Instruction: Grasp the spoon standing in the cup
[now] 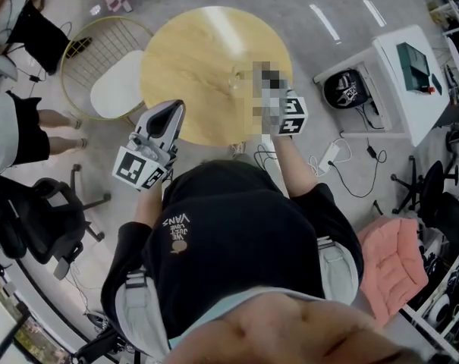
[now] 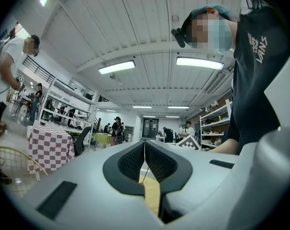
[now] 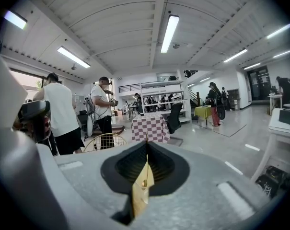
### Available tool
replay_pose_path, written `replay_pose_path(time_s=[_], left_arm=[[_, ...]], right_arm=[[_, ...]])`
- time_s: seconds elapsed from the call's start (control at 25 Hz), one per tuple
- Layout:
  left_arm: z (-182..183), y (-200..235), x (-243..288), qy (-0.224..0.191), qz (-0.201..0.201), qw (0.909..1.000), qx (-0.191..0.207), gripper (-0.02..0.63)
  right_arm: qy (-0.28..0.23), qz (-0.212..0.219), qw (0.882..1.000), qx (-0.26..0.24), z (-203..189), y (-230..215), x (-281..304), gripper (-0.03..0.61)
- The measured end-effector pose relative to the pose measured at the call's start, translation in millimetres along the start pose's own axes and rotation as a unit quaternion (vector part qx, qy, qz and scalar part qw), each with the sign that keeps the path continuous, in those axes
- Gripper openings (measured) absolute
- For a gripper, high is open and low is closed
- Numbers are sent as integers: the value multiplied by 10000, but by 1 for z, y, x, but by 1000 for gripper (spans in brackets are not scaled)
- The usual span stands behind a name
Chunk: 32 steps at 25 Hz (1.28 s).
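A clear cup [image 1: 236, 79] stands on the round wooden table [image 1: 187, 59]. In the right gripper view the spoon's thin handle [image 3: 145, 169] runs up between the pads, and its tip pokes out past the fingertips. The cup [image 3: 141, 186] shows low in the gap, over the table [image 3: 136, 202]. My right gripper [image 3: 146, 145] is shut on that handle. In the head view only its marker cube [image 1: 292, 117] is plain; a mosaic patch hides the jaws. My left gripper [image 1: 171, 111] hovers at the table's near-left edge, pointing level. Its jaws [image 2: 145, 143] are shut with nothing held.
A gold wire chair [image 1: 111, 73] with a white seat stands left of the table. A black office chair [image 1: 51, 218] is at near left, with people [image 1: 13, 123] behind it. A white bench [image 1: 400, 70], floor cables [image 1: 337, 158] and a pink cushion [image 1: 392, 268] lie to the right.
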<state>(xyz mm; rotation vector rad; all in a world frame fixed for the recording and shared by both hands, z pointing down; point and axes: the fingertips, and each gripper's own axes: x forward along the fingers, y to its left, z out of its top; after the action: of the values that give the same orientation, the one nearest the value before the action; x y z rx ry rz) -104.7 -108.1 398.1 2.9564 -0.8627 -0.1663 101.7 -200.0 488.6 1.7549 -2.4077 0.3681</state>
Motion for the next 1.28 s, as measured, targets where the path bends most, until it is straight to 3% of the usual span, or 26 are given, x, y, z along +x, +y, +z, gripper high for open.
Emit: replay_pose_path(time_s=[1.28], left_arm=[[1, -13, -18, 21, -586, 9983, -55, -3]], right_arm=[[-491, -436, 9978, 107, 21, 19, -52, 2]])
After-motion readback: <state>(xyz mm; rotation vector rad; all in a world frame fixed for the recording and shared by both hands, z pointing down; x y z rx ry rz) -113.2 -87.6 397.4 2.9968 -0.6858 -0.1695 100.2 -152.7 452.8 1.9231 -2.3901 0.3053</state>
